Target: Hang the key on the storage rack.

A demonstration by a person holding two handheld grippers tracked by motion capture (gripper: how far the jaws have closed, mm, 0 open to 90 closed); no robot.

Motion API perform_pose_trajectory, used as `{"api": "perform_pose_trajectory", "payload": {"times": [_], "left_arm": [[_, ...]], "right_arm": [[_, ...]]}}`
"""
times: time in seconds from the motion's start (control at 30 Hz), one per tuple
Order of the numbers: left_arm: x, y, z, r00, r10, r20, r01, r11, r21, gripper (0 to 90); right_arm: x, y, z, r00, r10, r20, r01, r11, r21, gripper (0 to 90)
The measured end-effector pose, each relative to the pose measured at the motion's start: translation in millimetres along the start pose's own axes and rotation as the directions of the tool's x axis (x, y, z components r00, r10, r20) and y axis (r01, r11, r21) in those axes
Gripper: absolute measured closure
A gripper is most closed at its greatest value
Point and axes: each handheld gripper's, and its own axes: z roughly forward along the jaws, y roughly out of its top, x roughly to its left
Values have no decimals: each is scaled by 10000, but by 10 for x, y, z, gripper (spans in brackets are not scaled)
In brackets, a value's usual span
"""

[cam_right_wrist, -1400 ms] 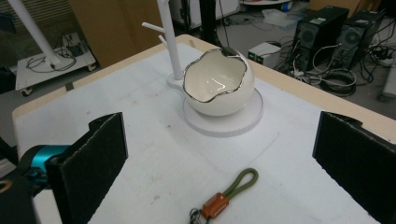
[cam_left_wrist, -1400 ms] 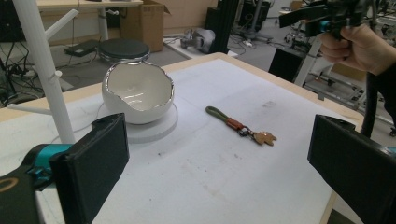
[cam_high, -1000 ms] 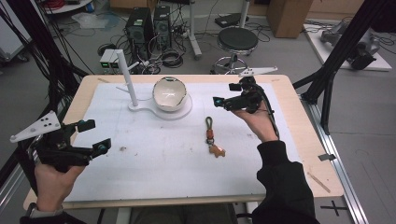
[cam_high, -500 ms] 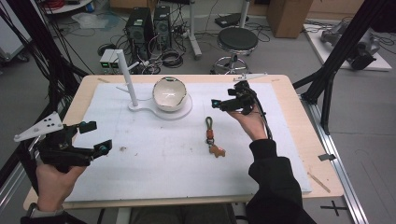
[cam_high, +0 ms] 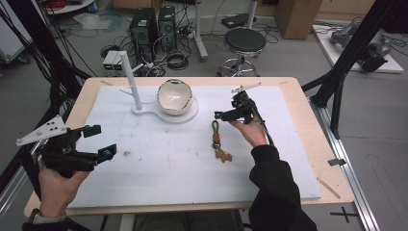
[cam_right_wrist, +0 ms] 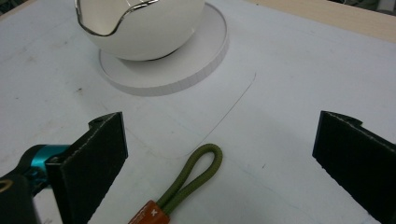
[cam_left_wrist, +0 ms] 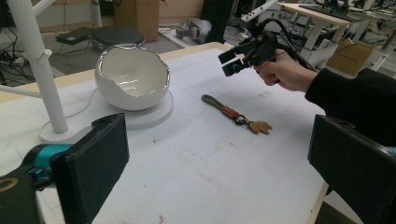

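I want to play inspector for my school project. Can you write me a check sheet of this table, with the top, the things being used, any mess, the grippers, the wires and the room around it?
Surface: white mat on a wooden table, with faint smudges.
Job's things: olive cord keychain with an orange tag and a tan charm lies flat; white eggshell-shaped bowl sits on a white round base with an upright peg stand.
Clutter: nothing seen.
Grippers: right gripper open, just above the cord loop, not touching; left gripper open, holding nothing, near the left edge.
Cables: black cable trails from the right gripper.
Surroundings: black stool, computer towers, floor cables.
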Motion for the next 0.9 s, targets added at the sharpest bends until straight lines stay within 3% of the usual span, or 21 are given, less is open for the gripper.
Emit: {"api": "perform_pose_trajectory", "payload": {"times": [0.33,0.47,0.5,0.9], "left_arm": [[-6,2,2,10000,-4,-24,4,10000,36,58],[-16,-2,-8,10000,-3,-40,3,10000,48,58],[-18,-3,-13,10000,3,-55,-3,10000,48,58],[-2,-30,-10,9999,-97,-79,99,9996,266,58]], "right_arm": [[-133,-81,243,9990,363,242,-368,9991,227,22],[-176,-143,365,9985,296,460,-334,9959,844,22],[-208,-157,384,9970,586,511,-629,9944,852,22],[-185,-198,515,9939,273,1069,-396,9926,1150,22]]}}
